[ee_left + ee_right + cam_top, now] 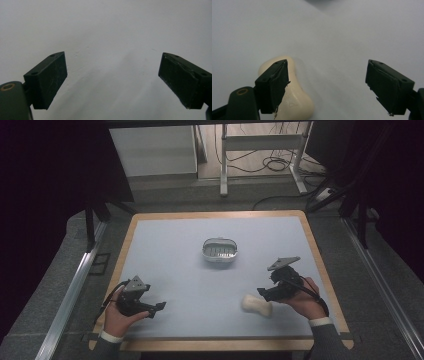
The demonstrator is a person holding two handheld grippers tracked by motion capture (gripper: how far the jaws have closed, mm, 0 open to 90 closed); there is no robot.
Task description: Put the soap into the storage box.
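The right tool (261, 293) hovered with jaws apart just beside the cream soap bar (256, 305) on the table (180, 250), gripping nothing. The left tool (159, 307) also stood apart, empty.

dim, even light | dark edges | tool views soft, hazy

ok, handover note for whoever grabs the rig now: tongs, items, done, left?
Left tongs: open, nothing between the jaws, low over the bare mat at the near left.
Right tongs: open, nothing gripped. The cream soap bar lies on the mat under and beside one jaw, not between the two.
Soap dish: mid-table, upright, looks empty.
Done: right tongs brought up to the soap.
Left, as it looks: centre the jaws on the soap, grip it, probably carry it to the dish.
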